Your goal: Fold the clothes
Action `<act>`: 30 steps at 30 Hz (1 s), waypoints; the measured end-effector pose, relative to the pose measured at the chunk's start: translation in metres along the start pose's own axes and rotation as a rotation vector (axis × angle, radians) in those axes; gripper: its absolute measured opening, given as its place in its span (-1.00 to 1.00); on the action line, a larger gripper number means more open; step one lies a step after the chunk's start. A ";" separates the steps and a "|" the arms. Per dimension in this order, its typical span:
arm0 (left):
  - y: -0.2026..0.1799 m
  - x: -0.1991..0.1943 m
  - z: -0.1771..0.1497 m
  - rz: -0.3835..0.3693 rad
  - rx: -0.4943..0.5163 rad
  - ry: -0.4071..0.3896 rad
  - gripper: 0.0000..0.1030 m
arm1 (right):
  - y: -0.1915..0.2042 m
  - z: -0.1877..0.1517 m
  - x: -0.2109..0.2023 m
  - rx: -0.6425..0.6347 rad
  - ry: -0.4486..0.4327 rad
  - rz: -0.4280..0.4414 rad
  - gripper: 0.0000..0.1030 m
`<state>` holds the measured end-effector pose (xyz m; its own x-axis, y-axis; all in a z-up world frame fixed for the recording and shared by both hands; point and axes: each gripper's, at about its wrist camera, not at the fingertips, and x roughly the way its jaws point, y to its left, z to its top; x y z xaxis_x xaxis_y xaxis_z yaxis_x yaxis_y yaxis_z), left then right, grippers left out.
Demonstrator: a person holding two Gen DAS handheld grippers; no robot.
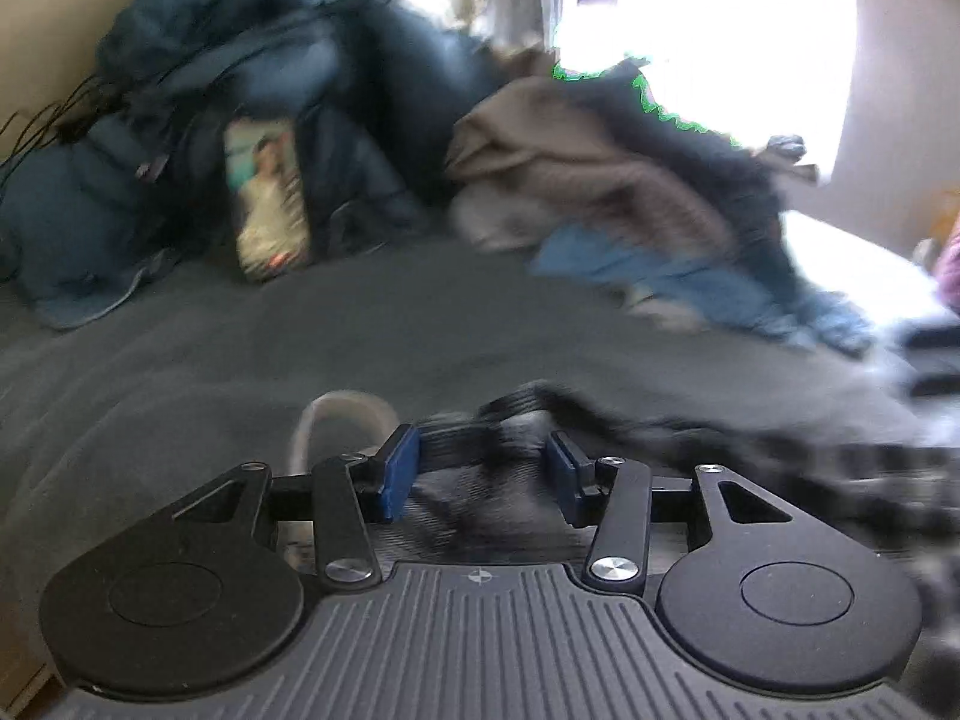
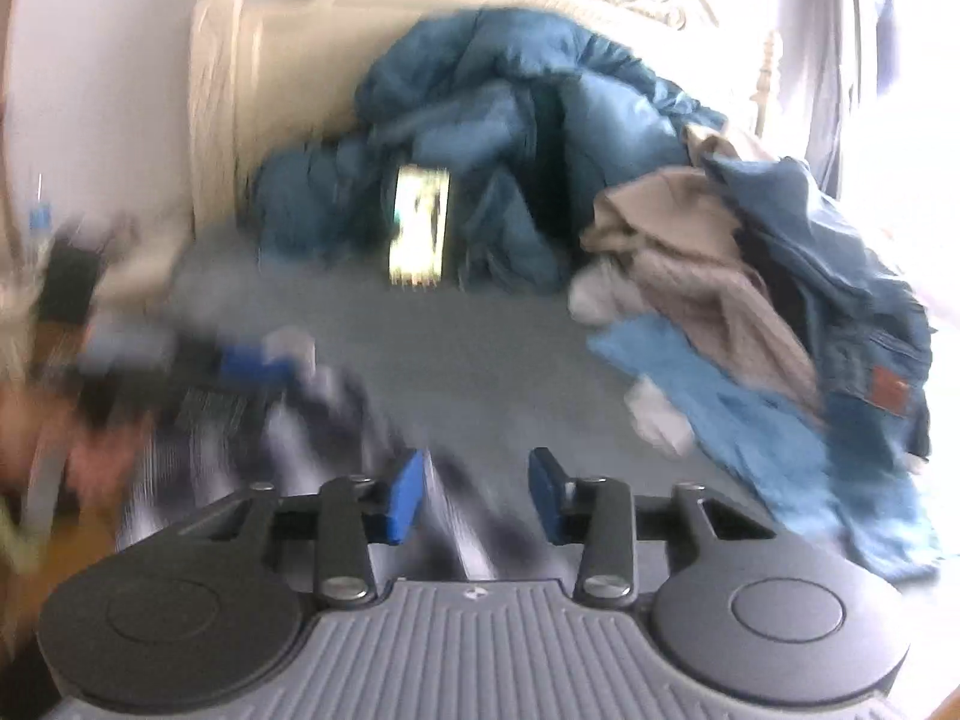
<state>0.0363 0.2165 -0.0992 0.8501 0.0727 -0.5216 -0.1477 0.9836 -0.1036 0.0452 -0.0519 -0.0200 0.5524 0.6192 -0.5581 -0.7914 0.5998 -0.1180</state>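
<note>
Striped, dark-and-pale knit garment [image 1: 690,438]: lies rumpled on the grey bed cover [image 1: 360,324], near edge, strung between both claws.

Left claw [image 1: 483,471]: blue pads [image 1: 399,474] stand apart with a bunched fold of the stripe between them; whether the pads press on it, I cannot tell through the blur.

Right claw [image 2: 477,489]: jaws parted, nothing gripped; streaked striped cloth passes beneath and to its left, apparently let go.

Risks, as I judge them:
- One end loose, the other perhaps half-held: the garment may drag askew and any fold line skew with it.
- Loose cloth under the right claw could snag on a pad as the claw travels.
- Unfolded heap of beige knit and blue denim [image 2: 750,300] sits close on the right; a wide sweep could catch it and mix the items.

Hard to make out:
- Both views are smeared by movement; the garment's shape, sleeves and hem cannot be read.
- Navy quilted duvet mound [image 2: 510,138] against the cream headboard [image 2: 270,60] hides whatever is behind it; a pale printed item [image 2: 420,228] wedged in it is unidentifiable.
- Window glare [image 1: 720,12] washes out the far right.
- Blurred shapes at the right view's left edge, possibly a hand, stay uncertain.
</note>
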 end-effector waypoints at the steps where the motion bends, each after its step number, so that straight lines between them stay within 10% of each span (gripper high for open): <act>1: 0.005 0.002 -0.001 -0.006 -0.019 0.007 -0.06 | 0.005 -0.012 -0.003 -0.045 0.029 -0.023 -0.25; 7: 0.013 0.005 -0.006 0.000 -0.069 0.018 0.02 | 0.020 -0.048 0.012 -0.214 0.094 -0.090 -0.32; 11: 0.010 0.007 -0.009 0.023 -0.046 0.008 0.04 | 0.019 -0.062 0.027 -0.260 0.143 -0.114 -0.98; 24: 0.009 0.009 -0.009 0.030 -0.017 0.006 0.05 | -0.039 -0.051 0.037 -0.047 0.079 -0.134 -0.97; 30: 0.008 0.011 -0.009 0.032 0.003 0.014 0.08 | -0.090 -0.067 0.059 0.280 0.126 -0.013 -0.76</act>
<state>0.0401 0.2242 -0.1130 0.8377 0.1017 -0.5366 -0.1730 0.9813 -0.0840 0.1317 -0.1037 -0.0975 0.5112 0.5533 -0.6577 -0.6721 0.7343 0.0954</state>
